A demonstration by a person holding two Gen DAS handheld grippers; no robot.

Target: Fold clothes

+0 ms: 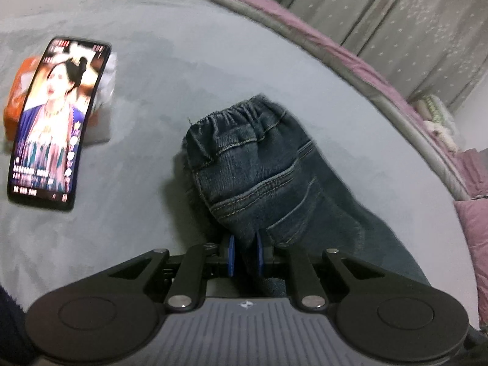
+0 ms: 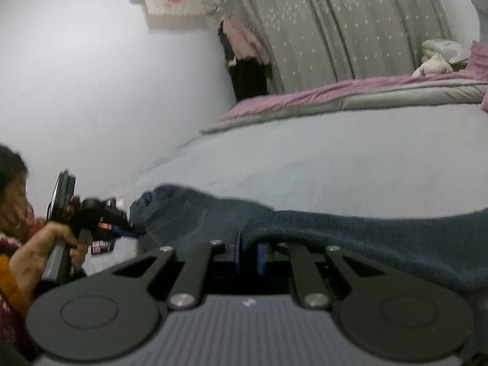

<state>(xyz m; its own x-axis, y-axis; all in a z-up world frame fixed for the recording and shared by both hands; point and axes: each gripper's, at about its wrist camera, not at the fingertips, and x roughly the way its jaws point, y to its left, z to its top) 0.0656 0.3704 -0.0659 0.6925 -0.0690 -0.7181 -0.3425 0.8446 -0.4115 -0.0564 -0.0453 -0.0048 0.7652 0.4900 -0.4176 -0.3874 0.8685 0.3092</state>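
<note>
A small pair of dark blue jeans with an elastic waistband hangs just above the pale blue bed sheet. My left gripper is shut on the jeans' near edge below the back pocket, its blue pads pinching the denim. In the right wrist view the jeans stretch across the bed. My right gripper is shut on a fold of the leg fabric. The left gripper shows at the far left of that view, held by a person's hand, clamped on the waist end.
A phone with a lit screen leans on an orange and white packet at the left of the bed. A purple and grey quilt lies along the far edge, with soft toys and a grey curtain behind.
</note>
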